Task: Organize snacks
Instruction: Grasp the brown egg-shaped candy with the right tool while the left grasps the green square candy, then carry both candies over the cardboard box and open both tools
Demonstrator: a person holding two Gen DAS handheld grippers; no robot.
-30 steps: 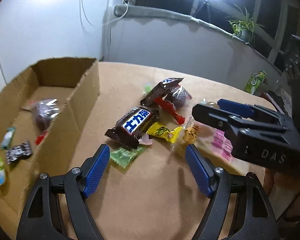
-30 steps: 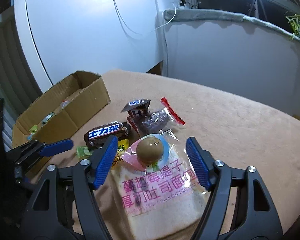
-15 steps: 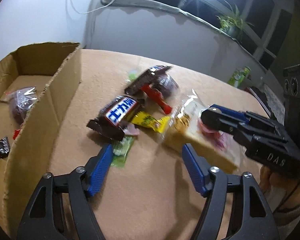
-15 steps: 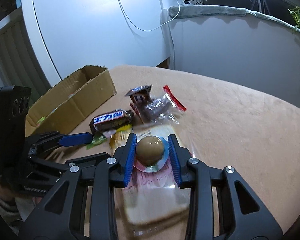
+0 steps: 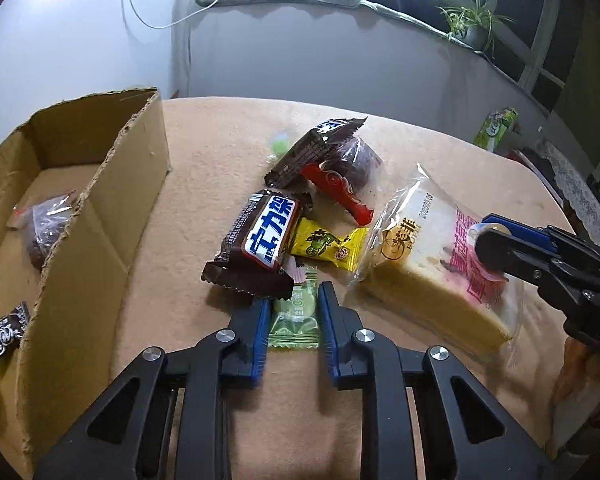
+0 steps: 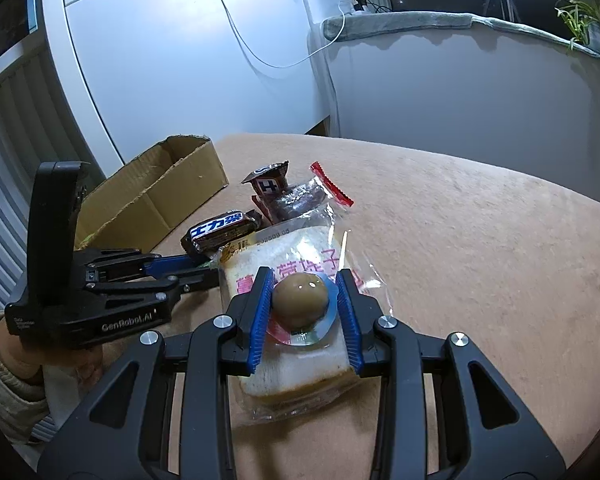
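left gripper (image 5: 293, 316) clamped on one green candy packet (image 5: 295, 314), low centre of frame. right gripper (image 6: 303, 303) clamped on one packaged braised egg (image 6: 300, 300) atop one bagged toast slice (image 6: 290, 364). beyond: one snickers bar (image 5: 266, 236), one yellow candy (image 5: 327, 249). upper left: one cardboard box (image 5: 100, 216).

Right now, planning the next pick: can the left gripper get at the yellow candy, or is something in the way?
Probably not yet: the left gripper is shut on the green candy, and the Snickers bar overlaps the yellow candy.
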